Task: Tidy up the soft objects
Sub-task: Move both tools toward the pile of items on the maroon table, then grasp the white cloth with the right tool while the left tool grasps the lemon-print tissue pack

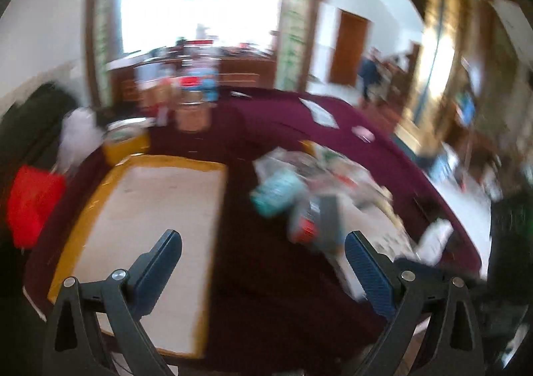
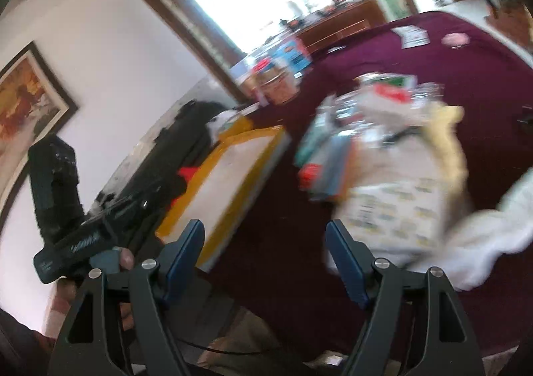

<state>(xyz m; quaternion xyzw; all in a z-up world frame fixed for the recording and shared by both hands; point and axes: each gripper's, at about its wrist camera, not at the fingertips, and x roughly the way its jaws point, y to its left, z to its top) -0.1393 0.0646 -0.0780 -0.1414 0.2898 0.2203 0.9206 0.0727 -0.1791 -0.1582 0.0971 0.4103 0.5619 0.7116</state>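
Looking over the maroon tablecloth (image 1: 266, 276), barely anything was sorted yet, by my read. The yellow-rimmed tray (image 1: 156, 202) was the landmark: its pale floor sat bare, nothing soft laid in it in either view. Just right of the tray, across a strip of cloth, the heap of soft objects (image 1: 319, 183) was piled on what looked like a second tray, w/ a teal packet (image 1: 276, 192) on the side nearest the yellow-rimmed tray and a red-ended pack (image 1: 304, 226) just below it. In the right wrist view the heap (image 2: 383, 159) showed a printed white bag (image 2: 393, 209), a pale yellow cloth (image 2: 449, 129) and a white cloth (image 2: 493, 236) on the side farthest from the tray.

Left gripper (image 1: 263, 262) was spread wide, nothing btwn its pads, hovering over the cloth just right of the tray's near end. Right gripper (image 2: 265, 249) was wide too, empty, hanging btwn the tray's near corner and the heap. So approx. all of the sorting looked left to do; I'd guess each piece had to go from heap to tray.

Writing: nothing legible. Motion blur smeared every label; the printed bag carried repeated greenish marks, unreadable. Boxes and jars (image 2: 276, 76) beyond the tray's far end had blue and red labels, also too blurred to read.
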